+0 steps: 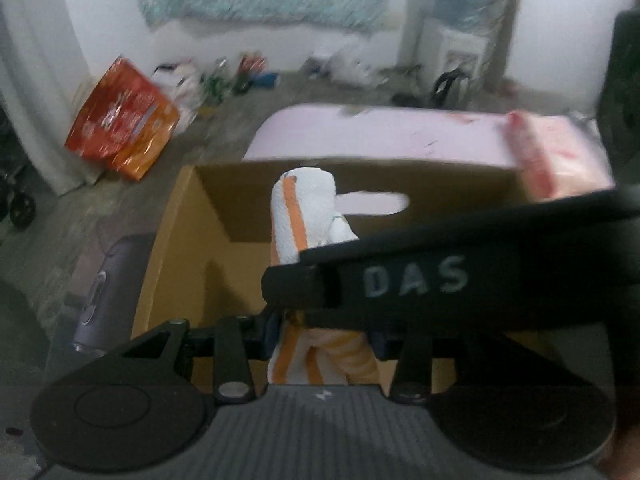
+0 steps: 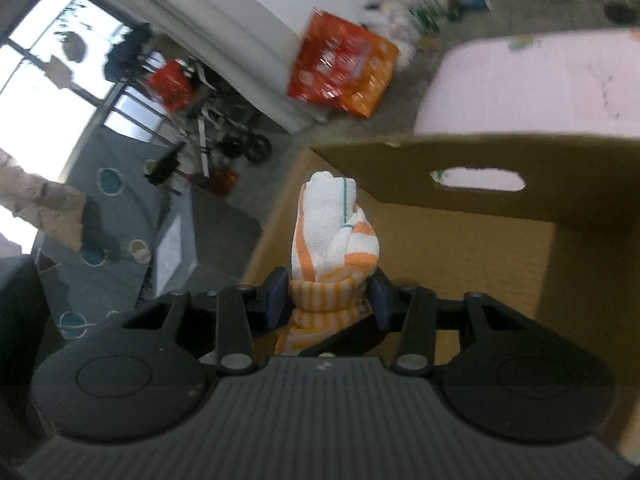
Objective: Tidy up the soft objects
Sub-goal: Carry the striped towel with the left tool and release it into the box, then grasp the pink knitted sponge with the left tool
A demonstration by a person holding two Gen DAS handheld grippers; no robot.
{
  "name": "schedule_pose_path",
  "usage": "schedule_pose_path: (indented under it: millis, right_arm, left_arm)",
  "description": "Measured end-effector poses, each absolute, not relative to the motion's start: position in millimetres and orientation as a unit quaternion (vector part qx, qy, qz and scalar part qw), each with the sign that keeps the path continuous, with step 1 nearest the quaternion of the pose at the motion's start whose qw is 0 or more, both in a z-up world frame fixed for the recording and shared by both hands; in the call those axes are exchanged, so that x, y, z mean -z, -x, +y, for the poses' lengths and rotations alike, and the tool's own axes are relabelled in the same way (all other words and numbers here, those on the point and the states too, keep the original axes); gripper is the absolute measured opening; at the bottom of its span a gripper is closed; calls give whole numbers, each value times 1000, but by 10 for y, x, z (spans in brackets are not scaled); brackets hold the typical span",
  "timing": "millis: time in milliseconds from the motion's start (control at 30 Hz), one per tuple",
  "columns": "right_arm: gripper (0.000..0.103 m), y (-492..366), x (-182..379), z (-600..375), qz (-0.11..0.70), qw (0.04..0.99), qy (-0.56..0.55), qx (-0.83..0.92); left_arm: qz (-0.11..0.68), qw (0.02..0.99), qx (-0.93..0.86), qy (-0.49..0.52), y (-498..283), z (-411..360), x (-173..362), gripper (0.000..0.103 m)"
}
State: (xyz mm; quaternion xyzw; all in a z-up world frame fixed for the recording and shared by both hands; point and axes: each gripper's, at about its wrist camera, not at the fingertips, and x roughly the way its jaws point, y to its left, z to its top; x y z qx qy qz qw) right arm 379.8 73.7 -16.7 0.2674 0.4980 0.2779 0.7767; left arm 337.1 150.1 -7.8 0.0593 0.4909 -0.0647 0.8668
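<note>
Grey floor strewn with clutter behind, orange-red foil snack bag (image 1: 120, 120) off to the left gripper's (image 1: 324, 332) far left, pale pink table (image 1: 400, 132) straight beyond. Ahead of both tools, open brown cardboard box (image 1: 360, 184) with slot handle. Left gripper clenched on rolled white towel with orange stripes (image 1: 300, 216), long axis running forward along the fingers, free end pointing into the box. Right gripper (image 2: 328, 296) likewise gripping the same towel, bunched end toward the box's far wall. Apparently carrying over the box; next: lower inside, then release both together.
</note>
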Motion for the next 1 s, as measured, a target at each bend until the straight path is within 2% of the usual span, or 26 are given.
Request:
schedule_pose_path:
  millis: [200, 333, 500, 700, 1000]
  right_arm:
    - [44, -4131, 706, 1006, 526, 748, -312, -257]
    - [59, -4236, 907, 1088, 528, 748, -319, -245]
    - [66, -4241, 901, 1024, 509, 755, -330, -251]
    - [66, -3950, 413, 700, 463, 761, -352, -289]
    - [68, -2540, -716, -719, 346, 804, -347, -337]
  left_arm:
    - [503, 858, 4, -102, -3619, 1592, 344, 46]
    - [501, 859, -15, -101, -3638, 1657, 345, 64]
    - [487, 866, -27, -110, -3552, 1606, 205, 65]
    - [442, 893, -7, -79, -3106, 1478, -354, 66]
    - [356, 924, 116, -80, -2069, 639, -1231, 77]
